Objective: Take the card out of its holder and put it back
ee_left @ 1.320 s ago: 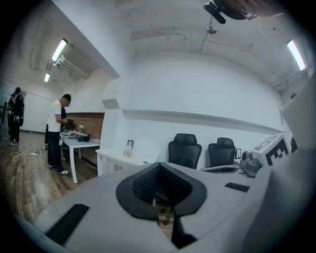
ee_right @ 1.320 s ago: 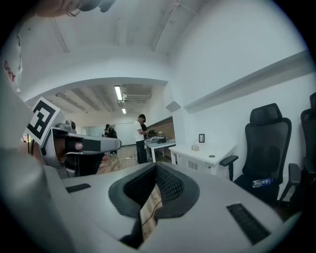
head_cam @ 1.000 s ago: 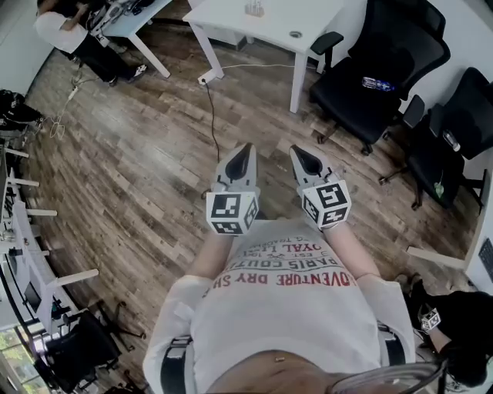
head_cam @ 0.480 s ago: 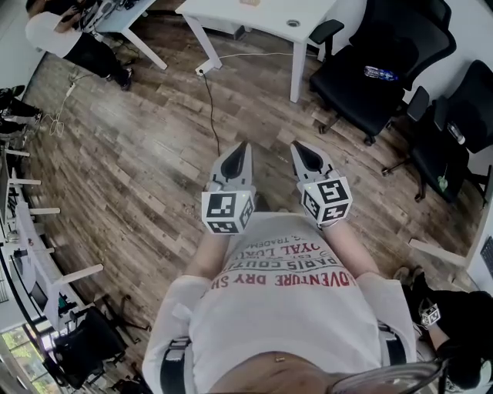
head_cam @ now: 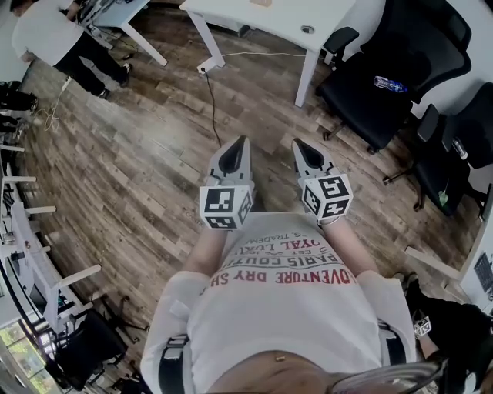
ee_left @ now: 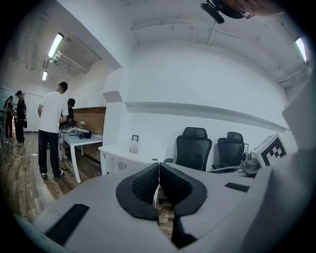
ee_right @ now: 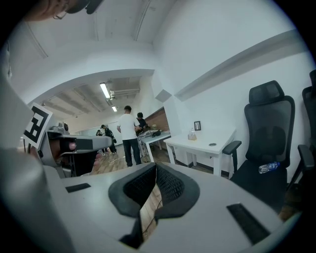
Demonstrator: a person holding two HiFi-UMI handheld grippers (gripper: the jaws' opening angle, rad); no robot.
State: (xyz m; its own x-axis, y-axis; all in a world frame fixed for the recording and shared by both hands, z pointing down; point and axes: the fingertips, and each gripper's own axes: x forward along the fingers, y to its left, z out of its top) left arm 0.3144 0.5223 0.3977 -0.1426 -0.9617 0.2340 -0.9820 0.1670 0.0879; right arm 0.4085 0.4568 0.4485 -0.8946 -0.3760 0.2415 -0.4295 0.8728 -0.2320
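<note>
Both grippers have edged forward over the wood floor, and a standing person has come further into the upper left corner. The left gripper, left of centre, has its jaws pressed together with nothing between them. The right gripper, just beside it, is likewise closed and empty. A small card holder stands on the white desk at the top, well apart from both. Black office chairs fill the upper right.
</note>
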